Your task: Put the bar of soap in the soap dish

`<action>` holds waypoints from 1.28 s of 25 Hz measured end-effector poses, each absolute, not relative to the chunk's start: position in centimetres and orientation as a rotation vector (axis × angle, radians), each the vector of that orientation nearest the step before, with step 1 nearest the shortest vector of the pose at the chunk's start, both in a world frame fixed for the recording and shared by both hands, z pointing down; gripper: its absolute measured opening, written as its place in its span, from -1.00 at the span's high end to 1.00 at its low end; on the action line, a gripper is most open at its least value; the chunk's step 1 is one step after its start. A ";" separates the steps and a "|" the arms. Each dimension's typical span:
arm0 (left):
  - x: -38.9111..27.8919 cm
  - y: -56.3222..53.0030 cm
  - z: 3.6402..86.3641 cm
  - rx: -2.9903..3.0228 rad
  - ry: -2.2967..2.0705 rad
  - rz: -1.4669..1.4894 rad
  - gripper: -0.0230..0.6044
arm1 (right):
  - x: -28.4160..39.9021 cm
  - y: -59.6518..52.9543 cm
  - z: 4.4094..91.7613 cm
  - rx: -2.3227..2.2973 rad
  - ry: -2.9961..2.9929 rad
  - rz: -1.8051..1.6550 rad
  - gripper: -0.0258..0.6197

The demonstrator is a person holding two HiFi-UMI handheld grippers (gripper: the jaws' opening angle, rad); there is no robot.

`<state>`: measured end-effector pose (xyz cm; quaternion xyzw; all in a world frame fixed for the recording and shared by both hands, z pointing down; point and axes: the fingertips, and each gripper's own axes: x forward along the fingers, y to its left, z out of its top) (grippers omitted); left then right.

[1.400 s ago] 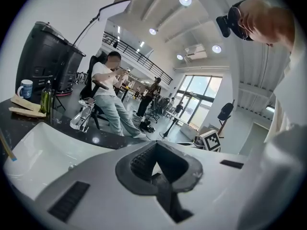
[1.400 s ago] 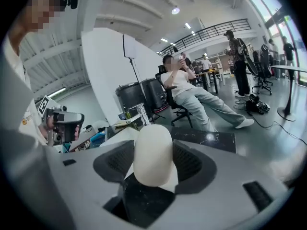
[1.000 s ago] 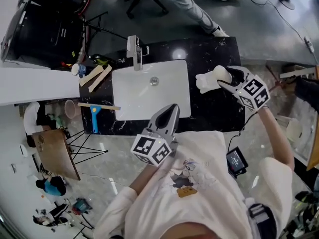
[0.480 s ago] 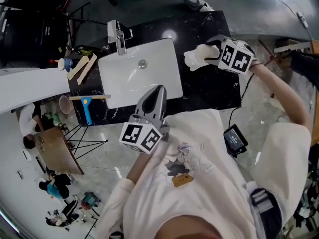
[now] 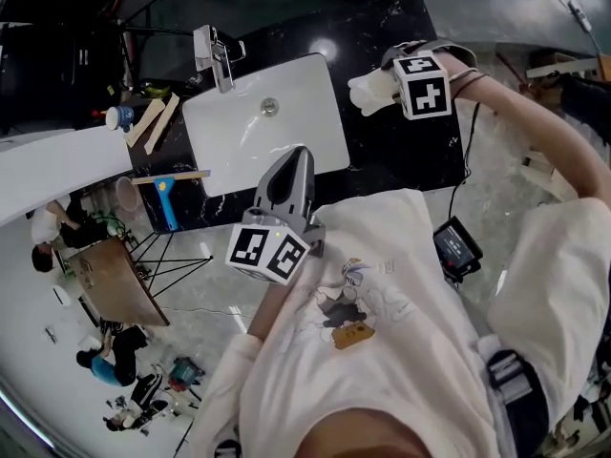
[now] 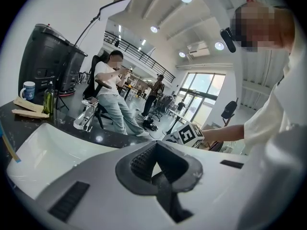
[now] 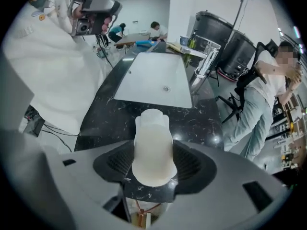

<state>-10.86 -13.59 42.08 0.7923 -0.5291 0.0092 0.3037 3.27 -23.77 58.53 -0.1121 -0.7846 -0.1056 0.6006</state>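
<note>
**Head view.** My right gripper (image 5: 389,86) carries the bar of soap (image 5: 368,92) above the black counter (image 5: 406,156), just to the right of the sink (image 5: 258,132). The marker cube covers the grip itself. My left gripper (image 5: 298,160) hangs at the sink's near edge. Left of the sink lie pale wooden pieces (image 5: 158,122). I cannot tell whether they are the soap dish, and I can see no other dish.

**Left gripper view.** The left gripper (image 6: 154,169) has its jaws brought together with nothing between them. The sink (image 6: 53,152) lies just below it. This view alone settles that the tool is empty.

**Right gripper view.** The right gripper (image 7: 152,169) is clamped on the bar of soap (image 7: 152,145), with a ribbed pad against each flank. The bar stands out past the pads and points towards the sink (image 7: 153,80) and the faucet (image 7: 206,56). The head view hides this hold.

**Step in hand.** I judge that the soap is grasped and being carried, and that it has not yet been placed. The next move calls for finding the dish first. The bar must then be carried to it and lowered level before the jaws part. The bar looks smooth, so I should keep the clamp firm until it is seated.
</note>
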 end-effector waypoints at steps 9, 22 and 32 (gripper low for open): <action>-11.6 -13.6 42.1 2.070 -1.436 0.019 0.91 | 2.6 -23.3 60.7 -0.355 -1.671 -0.311 0.11; -11.9 -13.8 42.7 2.043 -1.443 0.020 0.91 | 2.4 -23.3 62.4 -0.395 -1.592 -0.312 0.11; -11.3 -13.4 42.0 2.075 -1.438 0.023 0.91 | 2.4 -23.0 62.6 -0.372 -1.645 -0.309 0.06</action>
